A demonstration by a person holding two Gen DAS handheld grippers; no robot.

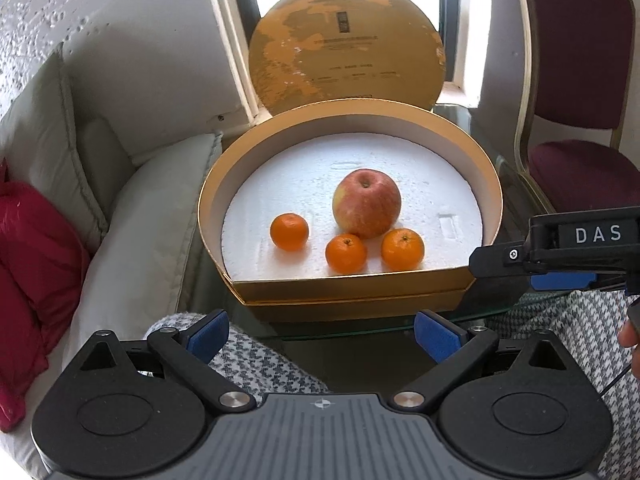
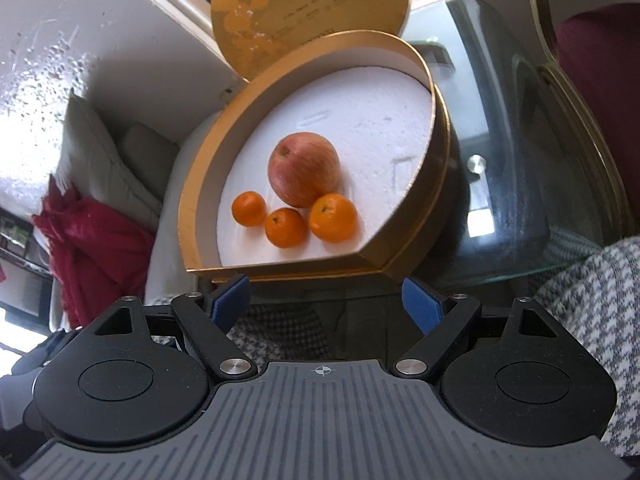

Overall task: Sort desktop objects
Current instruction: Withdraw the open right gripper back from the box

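1. Left wrist view: the left gripper (image 1: 322,334) hangs near the camera with its blue-padded fingers (image 1: 208,336) spread wide and nothing between them, short of the near edge of the glass table (image 1: 500,184).
2. A gold box (image 1: 352,284), rounded at the far side and flat at the near side, sits on the table; its white foam floor (image 1: 300,176) carries the fruit.
3. The apple (image 1: 366,203) stands near the middle of the foam, stem dimple up.
4. Three tangerines lie nearer than the apple: the left tangerine (image 1: 289,231) sits apart from the rest, the middle tangerine (image 1: 346,253) and the right tangerine (image 1: 402,249) lie just beside the apple's near side.
5. The gold round lid (image 1: 346,52) leans upright behind the box, against the window.
6. The right gripper (image 1: 560,256) shows side-on at the right edge, near the box's near right corner; from here its opening cannot be judged.
7. Right wrist view: the right gripper (image 2: 324,300) has its jaws wide and holds nothing, just short of the box's near wall (image 2: 280,268).
8. A white sofa cushion (image 1: 132,216) and a red bag (image 1: 36,264) lie to the left; a maroon chair (image 1: 580,80) stands at the far right.
9. Houndstooth fabric (image 1: 256,364) shows below both grippers.
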